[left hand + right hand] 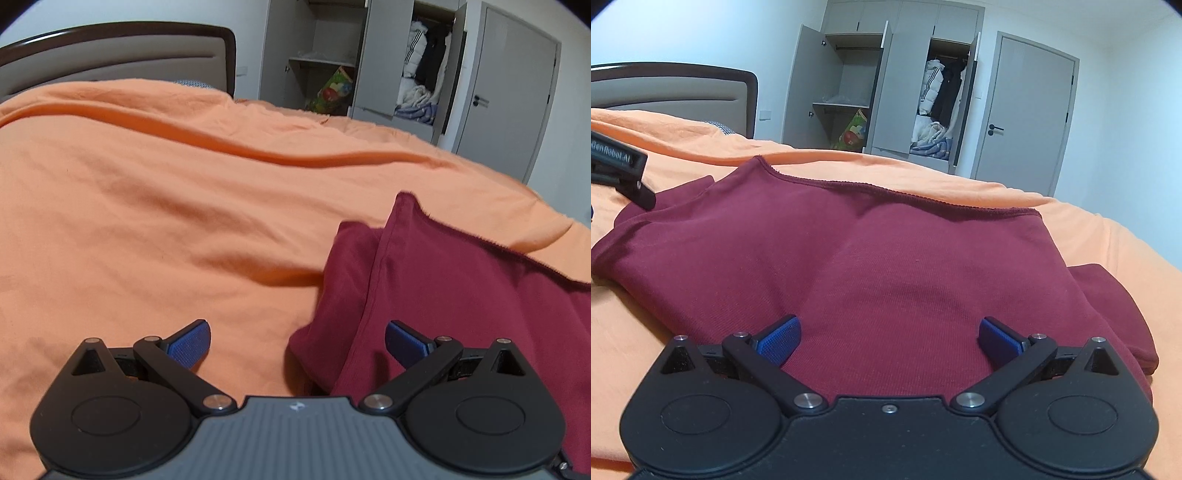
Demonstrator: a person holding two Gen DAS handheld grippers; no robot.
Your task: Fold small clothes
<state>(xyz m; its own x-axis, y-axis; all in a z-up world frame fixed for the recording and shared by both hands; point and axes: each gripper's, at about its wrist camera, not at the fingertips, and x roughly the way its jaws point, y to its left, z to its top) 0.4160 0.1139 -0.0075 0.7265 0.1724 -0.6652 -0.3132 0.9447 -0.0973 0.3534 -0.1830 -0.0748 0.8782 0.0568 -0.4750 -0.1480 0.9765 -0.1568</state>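
A dark red garment (886,258) lies partly folded on the orange bedspread (1108,236). My right gripper (888,341) hovers over its near edge, open, blue pads spread wide with nothing between them. In the left wrist view the same garment (443,288) fills the lower right, a folded sleeve or side sticking out toward the left. My left gripper (297,343) is open at the garment's left edge, its right pad over the red cloth and its left pad over the bedspread (147,221). A black part of the left gripper (620,166) shows at the far left of the right wrist view.
A padded headboard (110,55) stands at the back left. Beyond the bed, a grey wardrobe (886,92) has open doors, with hanging clothes and a colourful bag inside. A closed grey door (1027,110) is to its right.
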